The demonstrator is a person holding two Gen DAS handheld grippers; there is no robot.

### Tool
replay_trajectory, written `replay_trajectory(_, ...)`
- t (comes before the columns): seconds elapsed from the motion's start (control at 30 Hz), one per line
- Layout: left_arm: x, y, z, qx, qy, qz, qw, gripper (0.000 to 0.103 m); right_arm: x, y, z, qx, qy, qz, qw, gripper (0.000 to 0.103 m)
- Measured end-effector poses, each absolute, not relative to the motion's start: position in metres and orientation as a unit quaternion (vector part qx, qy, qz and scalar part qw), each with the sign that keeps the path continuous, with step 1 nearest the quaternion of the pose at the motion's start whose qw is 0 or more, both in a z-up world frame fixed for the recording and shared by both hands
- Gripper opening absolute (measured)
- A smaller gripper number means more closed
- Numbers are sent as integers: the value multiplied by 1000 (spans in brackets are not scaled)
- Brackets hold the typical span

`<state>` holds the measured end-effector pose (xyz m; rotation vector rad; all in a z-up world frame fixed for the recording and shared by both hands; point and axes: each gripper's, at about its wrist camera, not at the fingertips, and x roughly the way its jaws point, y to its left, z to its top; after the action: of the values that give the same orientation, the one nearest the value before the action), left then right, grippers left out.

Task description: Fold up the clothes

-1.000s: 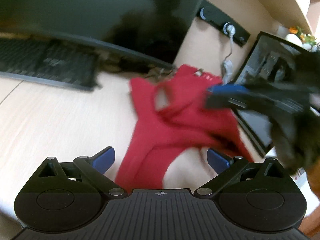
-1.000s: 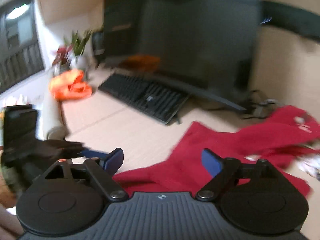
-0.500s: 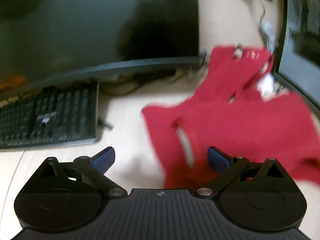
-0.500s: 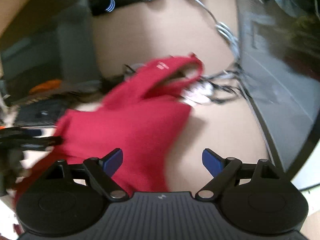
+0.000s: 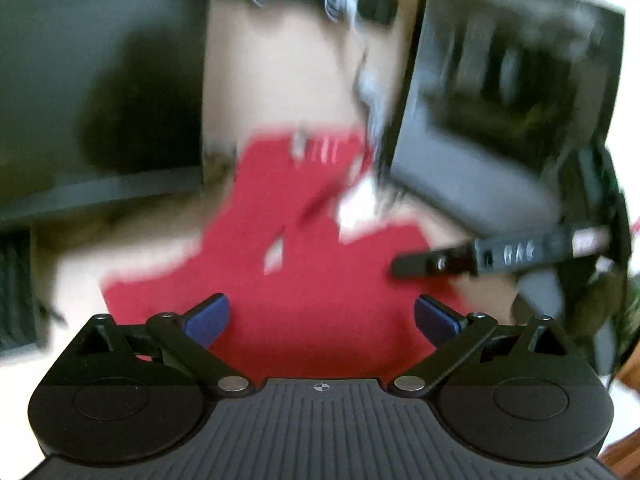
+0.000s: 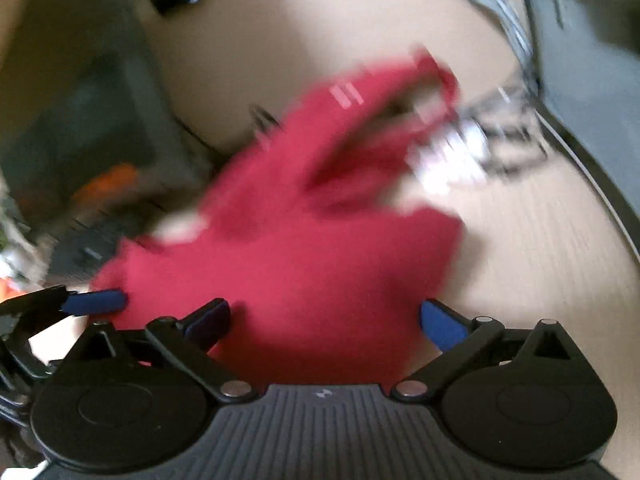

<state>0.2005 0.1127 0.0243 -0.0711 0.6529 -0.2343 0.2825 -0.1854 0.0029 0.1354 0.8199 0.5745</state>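
Note:
A red garment (image 5: 312, 256) lies crumpled on the light wooden desk, its neck opening toward the back wall; it also shows in the right wrist view (image 6: 312, 248). Both views are blurred by motion. My left gripper (image 5: 322, 318) is open and empty, its blue pads just above the garment's near part. My right gripper (image 6: 324, 320) is open and empty over the garment's near edge. The right gripper also shows in the left wrist view (image 5: 460, 260) at the garment's right side. A left gripper fingertip (image 6: 94, 302) shows at the garment's left edge.
A dark monitor (image 5: 92, 92) stands at back left with a keyboard (image 5: 16, 288) below it. A second dark screen (image 5: 508, 92) stands at right. Cables (image 6: 500, 136) and a white item lie by the garment's neck. An orange object (image 6: 108, 178) sits far left.
Both grippers swung to face the garment from the near side and came closer to it. The garment now lies more spread between the open jaws. Both stayed open.

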Motion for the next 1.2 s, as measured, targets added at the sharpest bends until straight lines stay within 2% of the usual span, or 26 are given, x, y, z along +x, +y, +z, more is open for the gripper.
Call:
replay_trajectory(0.07,208,114,1,-44,346,-98,932,101,280,-189,-4,71,410,266,870,101)
replay_trajectory(0.2,191,108,2,-46,324,-105,939,101,240,-183,24,-18,341,271,900,103)
replay_trajectory(0.3,177,104,-8,-21,305,-94,948,102,214,-183,33,-8,308,291,906,103)
replay_trajectory(0.4,183,95,-19,-4,306,-80,949,102,212,-179,22,65,309,307,898,103)
replay_trajectory(0.77,249,92,-25,-3,304,-86,949,103,305,-196,-11,154,330,202,909,103)
replay_trajectory(1.03,292,89,-26,6,302,-74,951,103,324,-179,0,93,306,201,926,103)
replay_trajectory(1.1,283,94,-19,7,303,-82,950,103,302,-183,21,58,282,213,934,103)
replay_trajectory(1.2,227,111,10,11,296,-88,951,103,234,-204,57,-26,225,266,937,103)
